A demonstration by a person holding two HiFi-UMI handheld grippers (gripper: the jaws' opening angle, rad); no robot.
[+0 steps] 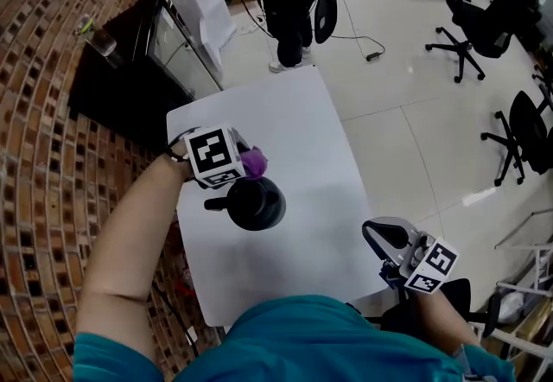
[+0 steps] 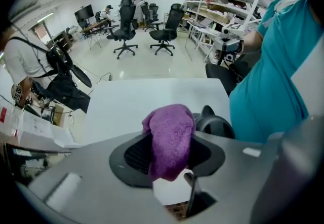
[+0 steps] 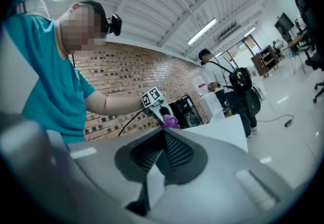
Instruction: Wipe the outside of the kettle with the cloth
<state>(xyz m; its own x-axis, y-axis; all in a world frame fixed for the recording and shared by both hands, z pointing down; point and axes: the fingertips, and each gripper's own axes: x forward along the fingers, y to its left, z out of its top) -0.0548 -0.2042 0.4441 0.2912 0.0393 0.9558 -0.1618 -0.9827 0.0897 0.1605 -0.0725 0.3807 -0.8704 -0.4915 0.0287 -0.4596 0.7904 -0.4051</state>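
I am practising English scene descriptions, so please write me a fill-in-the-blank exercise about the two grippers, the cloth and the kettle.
1. The left gripper is closed on a cloth whose colour is ____.
2. The kettle stands on the white table, and its colour is ____.
3. The right gripper, its jaws together, holds ____.

Missing words: purple; black; nothing

I am seeing the black kettle standing upright on the white surface; the purple cloth is hanging bunched, pinched in my left tool.
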